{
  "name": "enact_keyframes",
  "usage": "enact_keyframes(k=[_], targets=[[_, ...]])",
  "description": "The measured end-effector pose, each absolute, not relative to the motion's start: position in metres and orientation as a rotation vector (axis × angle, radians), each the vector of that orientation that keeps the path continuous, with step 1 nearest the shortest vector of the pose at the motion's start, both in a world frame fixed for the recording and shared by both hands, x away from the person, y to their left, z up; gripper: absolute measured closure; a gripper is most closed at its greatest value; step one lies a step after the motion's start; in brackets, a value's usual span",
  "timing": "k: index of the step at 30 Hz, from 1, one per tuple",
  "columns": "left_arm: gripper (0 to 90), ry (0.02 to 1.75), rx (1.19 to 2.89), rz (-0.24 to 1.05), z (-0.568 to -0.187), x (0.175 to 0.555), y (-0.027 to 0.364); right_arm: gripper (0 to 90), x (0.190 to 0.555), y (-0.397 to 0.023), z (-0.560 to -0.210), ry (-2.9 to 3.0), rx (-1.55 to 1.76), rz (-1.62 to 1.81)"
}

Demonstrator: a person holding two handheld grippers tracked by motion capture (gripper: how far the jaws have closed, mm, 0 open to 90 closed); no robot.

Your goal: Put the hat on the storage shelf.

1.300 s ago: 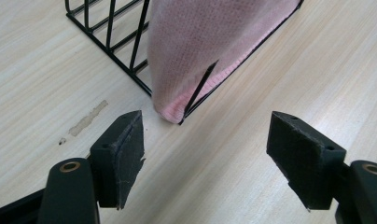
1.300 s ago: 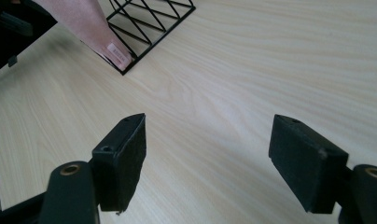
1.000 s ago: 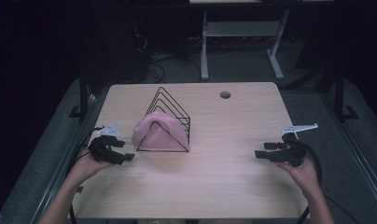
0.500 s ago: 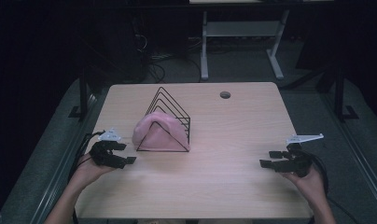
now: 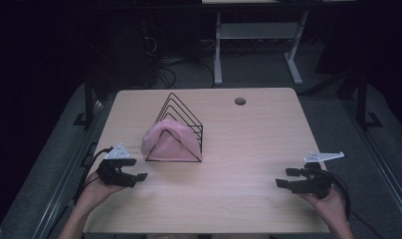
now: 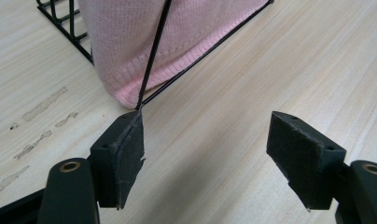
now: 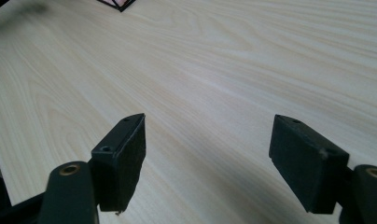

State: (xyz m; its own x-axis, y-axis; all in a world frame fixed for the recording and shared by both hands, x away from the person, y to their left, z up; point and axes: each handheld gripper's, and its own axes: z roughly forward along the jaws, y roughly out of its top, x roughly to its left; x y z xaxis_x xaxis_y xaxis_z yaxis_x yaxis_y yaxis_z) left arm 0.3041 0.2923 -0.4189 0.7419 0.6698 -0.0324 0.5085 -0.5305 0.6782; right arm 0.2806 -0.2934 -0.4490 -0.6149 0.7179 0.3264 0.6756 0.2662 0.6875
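While both grippers hang low over the near edge of the table point(image 5: 239, 209), the work in hand appears to be the pink cloth point(image 5: 171, 142) draped through the wire rack point(image 5: 181, 124). The left gripper point(image 5: 134, 174) has its jaws spread wide with nothing between them, and the cloth lies just ahead of its left jaw. The right gripper point(image 5: 286, 180) is likewise released and empty, with only bare wood ahead of its jaws and the rack well off beyond its left jaw.

To do the reach well, I judge the left gripper should slide forward and a little toward its left jaw's side, so that the cloth's hem passes between the pads while the thin black wire stays outside them. Closing on the wire too would likely drag the whole rack.

From the left gripper view, the knitted weave and stitched hem of the cloth point(image 6: 177, 51) are plain, as is one slanting wire of the rack point(image 6: 154, 60) running down to the tip of the left jaw; whether they touch I cannot tell. From the high view, the rack's triangular shape and the cloth humped inside it are clear instead. A corner of the rack point(image 7: 117, 4) peeks in at the top of the right gripper view.
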Motion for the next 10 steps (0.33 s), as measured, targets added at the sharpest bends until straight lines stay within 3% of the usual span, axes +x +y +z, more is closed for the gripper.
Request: enact_keyframes(k=[10], targets=[[27.3,0.894,2.198,0.325,-0.431,0.289,0.292,24.6,0.254,-0.285,-0.453,2.413,1.306,1.339]])
